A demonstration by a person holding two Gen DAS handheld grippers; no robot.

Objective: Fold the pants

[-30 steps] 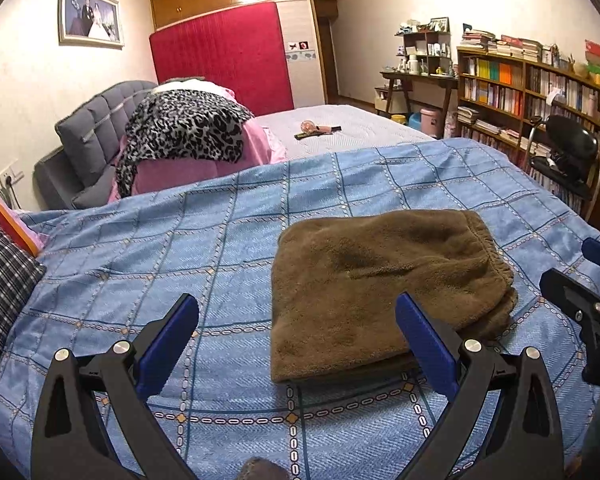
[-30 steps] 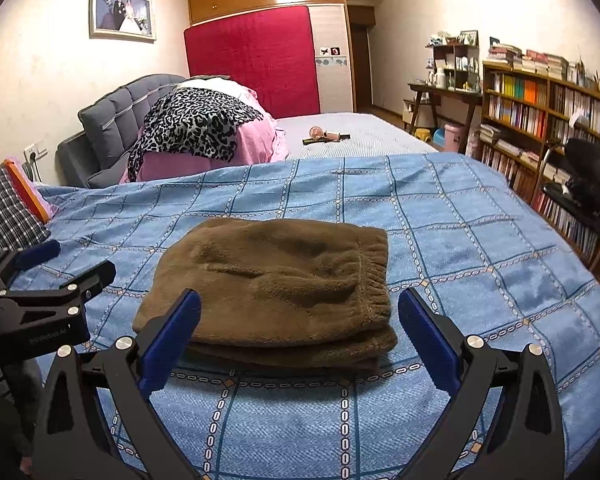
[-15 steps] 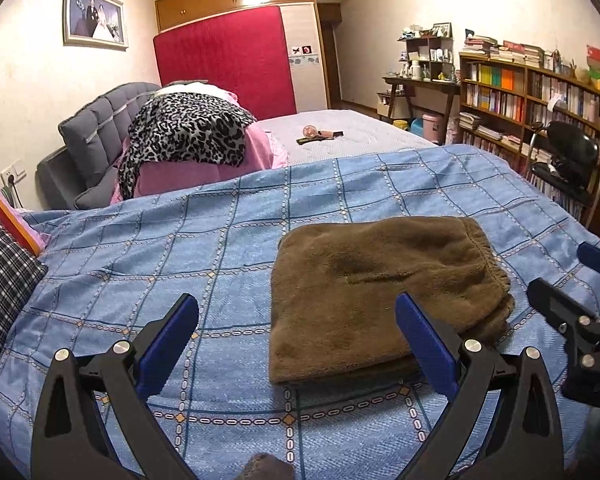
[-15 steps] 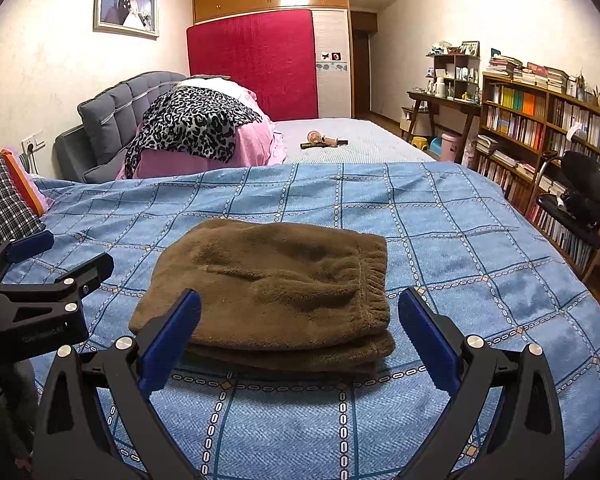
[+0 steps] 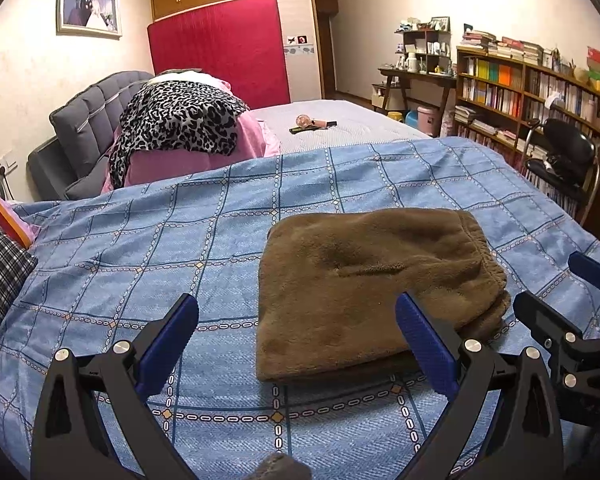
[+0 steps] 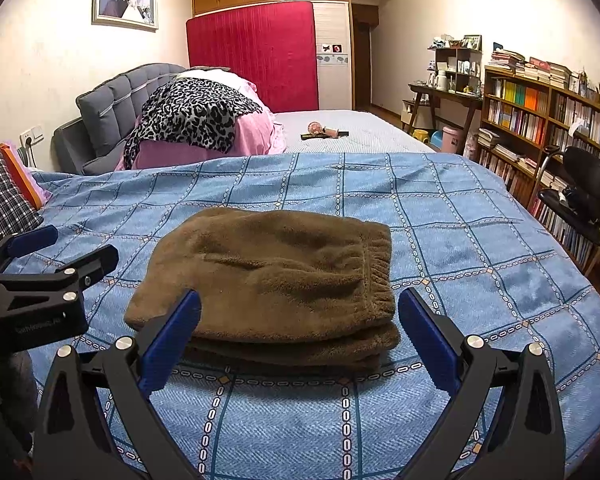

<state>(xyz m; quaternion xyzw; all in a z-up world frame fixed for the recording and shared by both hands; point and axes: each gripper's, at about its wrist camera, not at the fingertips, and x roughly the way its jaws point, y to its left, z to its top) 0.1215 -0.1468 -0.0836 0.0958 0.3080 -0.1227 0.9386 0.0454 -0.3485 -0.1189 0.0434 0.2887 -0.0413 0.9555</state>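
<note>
**Folded pants on the bed, both grippers hanging free**

While the brown fleece pants (image 6: pixel 276 280) lie as a compact folded stack on the blue checked bedspread (image 6: pixel 480 248), elastic waistband to the right, both grippers hover at the near edge with nothing held. The left gripper (image 5: pixel 296 340) has its jaws spread wide; so does the right gripper (image 6: pixel 298 332), whose jaws straddle the stack's near edge without touching. By my judgement the folding is all but done; any final tidy should press the layers flat and square the edges without dragging the top layer. Around it, a plaid pillow (image 6: pixel 4 200) sits far left, a leopard-print throw (image 6: pixel 192 116) lies on pink bedding behind, and a bookshelf (image 6: pixel 540 120) and black chair (image 6: pixel 584 192) stand right. Nothing obstructs the stack
</note>
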